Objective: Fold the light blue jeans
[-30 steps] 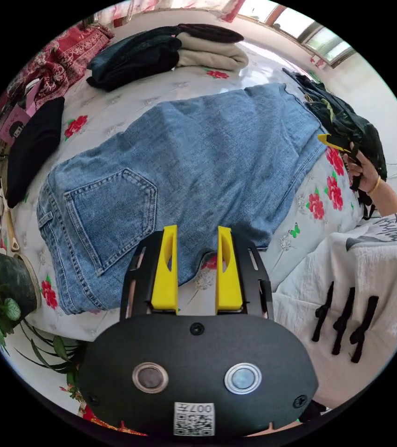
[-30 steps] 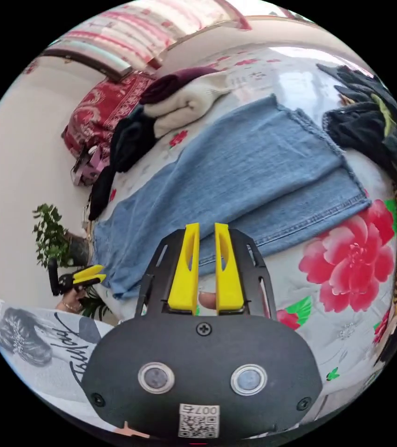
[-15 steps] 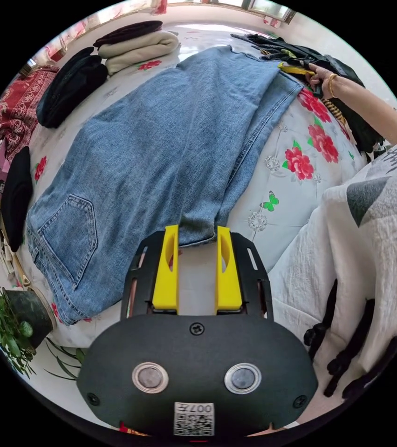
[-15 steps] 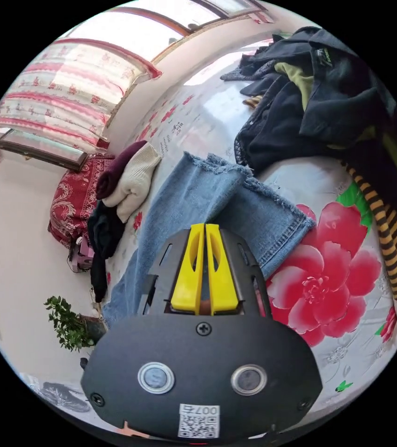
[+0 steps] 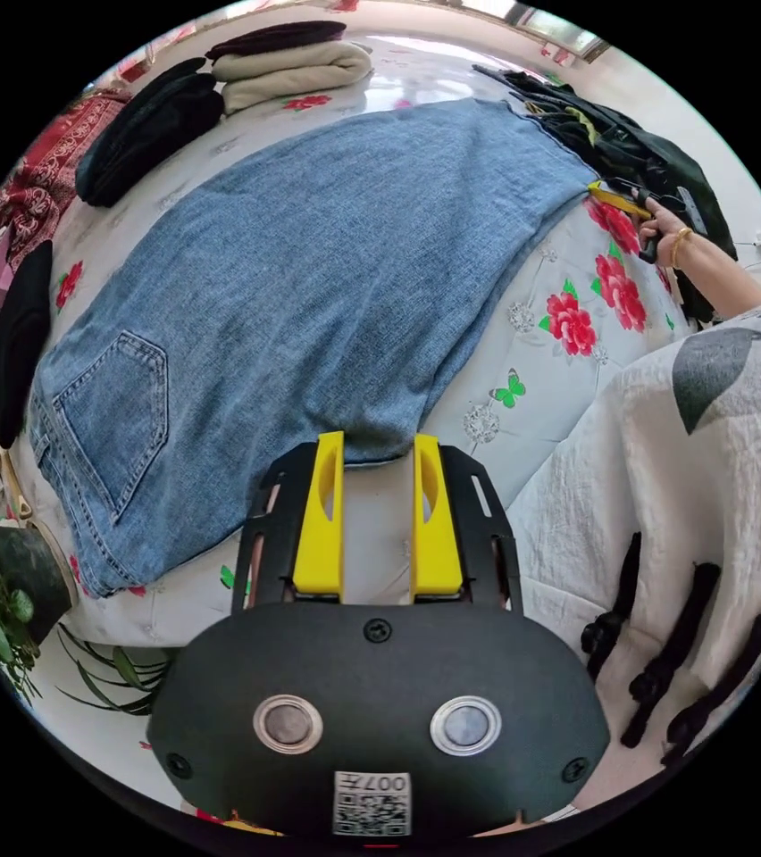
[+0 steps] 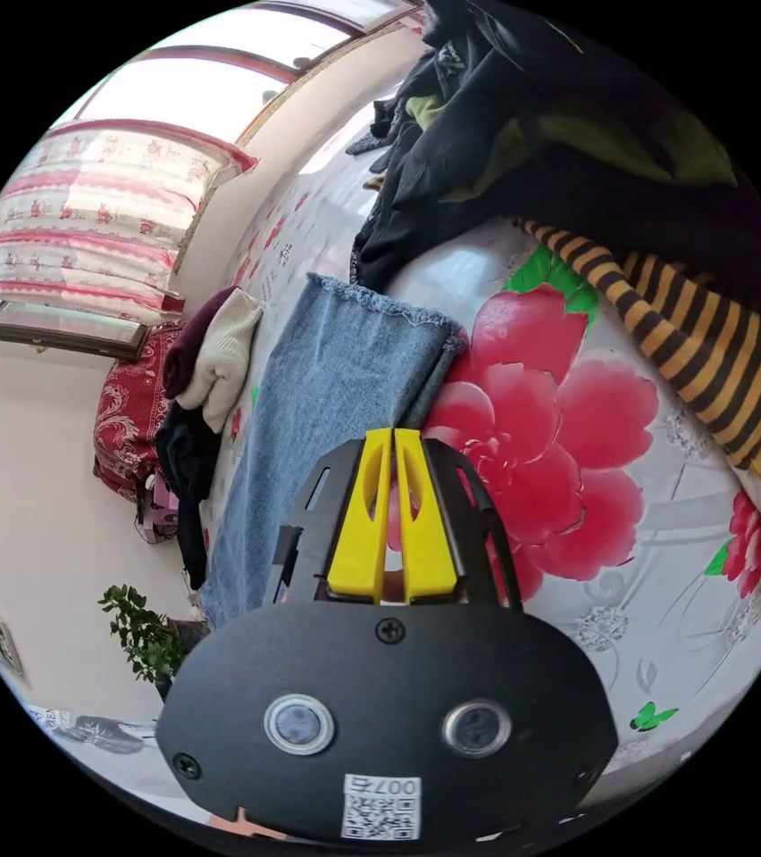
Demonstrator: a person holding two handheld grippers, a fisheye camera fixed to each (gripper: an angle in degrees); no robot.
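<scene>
So far the light blue jeans [image 5: 309, 268] look folded once lengthwise, one leg laid over the other, and spread flat on the flowered bedsheet [image 5: 568, 357]; the crosswise folds that would make a compact bundle are, by my judgement, still to do. In the left gripper view the denim runs from the waist and back pocket [image 5: 117, 406] at about 9 o'clock up to the frayed hems near 1 o'clock, beside a heap of dark clothes [image 5: 639, 156]. The cloth lies mostly smooth, a mid-wash blue with a darker seam along the lower edge.

The left gripper [image 5: 379, 446] has its yellow jaws apart, with the crotch edge of the denim just at their tips, not pinched. The right gripper [image 6: 389, 442] has its jaws drawn together, nearly touching; whether any cloth sits between them I cannot tell, though the hem [image 6: 372, 303] lies just beyond, toward 12 o'clock. Folded garments [image 5: 291, 67] rest past the far edge.
</scene>
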